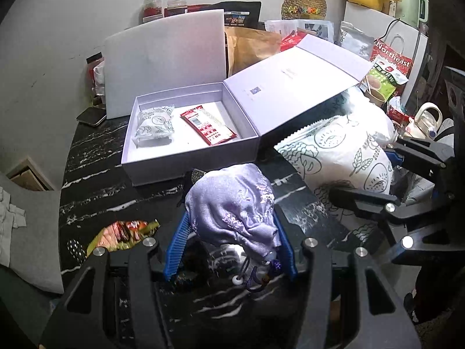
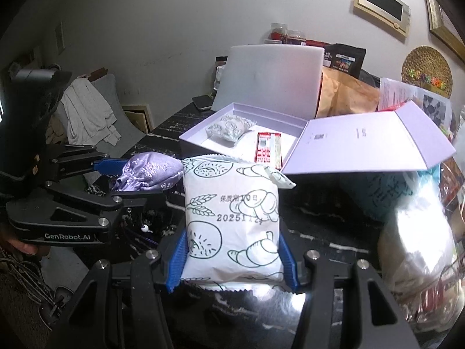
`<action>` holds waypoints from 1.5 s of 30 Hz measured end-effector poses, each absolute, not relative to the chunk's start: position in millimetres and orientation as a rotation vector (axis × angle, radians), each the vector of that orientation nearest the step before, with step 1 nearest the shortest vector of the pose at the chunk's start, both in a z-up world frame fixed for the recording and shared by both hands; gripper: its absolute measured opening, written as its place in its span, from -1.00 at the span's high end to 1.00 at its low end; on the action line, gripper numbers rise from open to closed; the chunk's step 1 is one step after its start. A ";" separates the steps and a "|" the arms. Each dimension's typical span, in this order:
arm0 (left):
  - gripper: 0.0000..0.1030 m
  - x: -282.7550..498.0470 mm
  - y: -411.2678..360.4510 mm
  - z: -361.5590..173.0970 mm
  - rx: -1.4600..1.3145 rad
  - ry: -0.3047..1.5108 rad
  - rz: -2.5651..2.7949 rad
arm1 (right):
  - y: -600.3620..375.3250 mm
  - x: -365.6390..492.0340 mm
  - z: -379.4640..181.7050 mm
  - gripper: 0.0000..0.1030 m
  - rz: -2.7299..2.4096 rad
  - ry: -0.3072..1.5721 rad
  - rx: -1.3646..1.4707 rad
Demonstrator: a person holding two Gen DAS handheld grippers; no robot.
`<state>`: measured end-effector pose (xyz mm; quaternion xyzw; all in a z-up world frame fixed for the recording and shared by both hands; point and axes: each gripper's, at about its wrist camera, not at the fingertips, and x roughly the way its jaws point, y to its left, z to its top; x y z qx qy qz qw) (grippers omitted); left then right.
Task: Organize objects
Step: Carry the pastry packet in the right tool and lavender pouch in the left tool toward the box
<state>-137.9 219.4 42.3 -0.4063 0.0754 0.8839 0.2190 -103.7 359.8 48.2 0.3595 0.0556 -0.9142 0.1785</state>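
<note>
Pinching a lilac fabric pouch (image 1: 235, 206), the left gripper (image 1: 231, 241) hangs above the dark marble table (image 1: 96, 180); the right gripper (image 2: 232, 258) clamps a white bread packet (image 2: 232, 221). Near the table's far edge, the open white box (image 1: 186, 157) holds another packet (image 1: 154, 125) and a red sachet (image 1: 207, 125).

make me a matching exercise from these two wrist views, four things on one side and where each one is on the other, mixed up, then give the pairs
Things
1. lilac embroidered drawstring pouch
2. white bread packet with croissant drawings
3. red sachet
4. smartphone

Places
A. lying flat inside the open white box
B. on the black marble table, left of the box
C. clamped in the left gripper
D. clamped in the right gripper

Pairs: 1-C, 2-D, 3-A, 4-B
</note>
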 end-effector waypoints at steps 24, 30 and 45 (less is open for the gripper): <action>-0.03 -258.1 200.7 50.6 -1.154 0.293 2.492 | 327.5 -210.0 59.7 -0.07 -2.534 0.222 0.982; -0.03 -294.4 201.3 51.7 -1.153 0.311 2.493 | 324.0 -239.6 57.8 -0.07 -2.528 0.219 0.980; -0.03 -379.3 216.5 50.2 -1.133 0.396 2.458 | 327.0 -309.8 68.1 -0.07 -2.563 0.212 0.963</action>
